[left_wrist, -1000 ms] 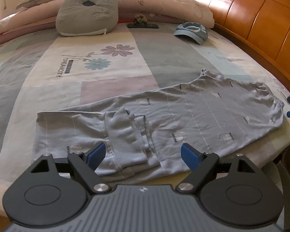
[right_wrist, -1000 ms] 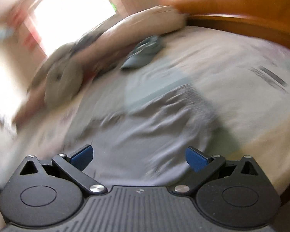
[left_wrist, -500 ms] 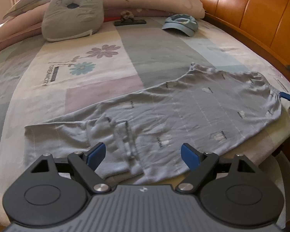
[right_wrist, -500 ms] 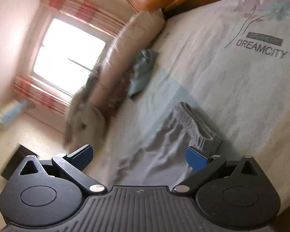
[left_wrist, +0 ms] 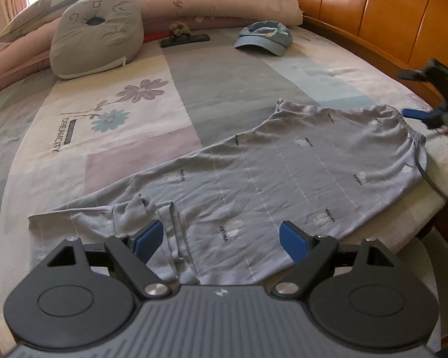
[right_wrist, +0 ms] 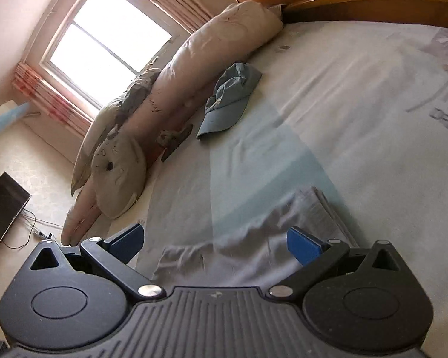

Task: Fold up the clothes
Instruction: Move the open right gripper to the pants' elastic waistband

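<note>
Trousers [left_wrist: 283, 179]: flat on bed [left_wrist: 224, 83], long axis from leg hems near left to waistband far right.
Left claw [left_wrist: 221, 240]: open above hems, gripping nothing.
Right claw [right_wrist: 215, 240]: open at waistband [right_wrist: 322, 208], empty.

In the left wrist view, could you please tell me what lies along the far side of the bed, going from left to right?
Grey cushion → dark flat stand with a small ornament → blue cap → wooden headboard.
</note>
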`<state>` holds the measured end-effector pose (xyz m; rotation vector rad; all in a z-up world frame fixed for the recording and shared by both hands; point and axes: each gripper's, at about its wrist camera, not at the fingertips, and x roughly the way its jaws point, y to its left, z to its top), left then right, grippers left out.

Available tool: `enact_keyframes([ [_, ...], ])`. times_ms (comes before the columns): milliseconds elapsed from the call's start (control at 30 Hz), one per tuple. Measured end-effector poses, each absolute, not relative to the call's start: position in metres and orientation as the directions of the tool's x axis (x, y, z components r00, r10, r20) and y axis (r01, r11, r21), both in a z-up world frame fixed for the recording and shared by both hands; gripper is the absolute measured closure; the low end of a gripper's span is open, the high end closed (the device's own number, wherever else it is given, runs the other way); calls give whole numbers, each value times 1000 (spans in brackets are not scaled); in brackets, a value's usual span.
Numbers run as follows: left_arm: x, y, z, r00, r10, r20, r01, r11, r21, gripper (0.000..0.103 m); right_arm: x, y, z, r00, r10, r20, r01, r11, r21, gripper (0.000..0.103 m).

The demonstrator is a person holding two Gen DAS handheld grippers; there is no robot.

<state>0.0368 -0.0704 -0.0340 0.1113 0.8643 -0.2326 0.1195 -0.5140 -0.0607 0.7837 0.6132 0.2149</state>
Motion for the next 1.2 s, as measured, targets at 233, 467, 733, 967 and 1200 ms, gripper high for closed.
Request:
enact_keyframes([
  [233,36,-65,-34,625,-143,-768,232,973,7,18,175,-508,-91,769,379,-514,80,742,665,0],
  [467,36,-64,-37,623,-164,-765,239,971,-13,18,168,-504,-75,773,422,-474,33,719,694,0],
  [733,30,-65,-35,630,-177,-756,249,968,-19,18,184,-486,-93,748,458,-480,15,711,703,0],
  [967,27,-56,-34,644,-184,-743,232,972,-40,18,150,-508,-55,767,466,-441,-11,697,717,0],
  [1200,30,-63,-40,632,-226,-742,267,961,-65,18,49,-559,-67,832,396,-389,110,569,815,0],
])
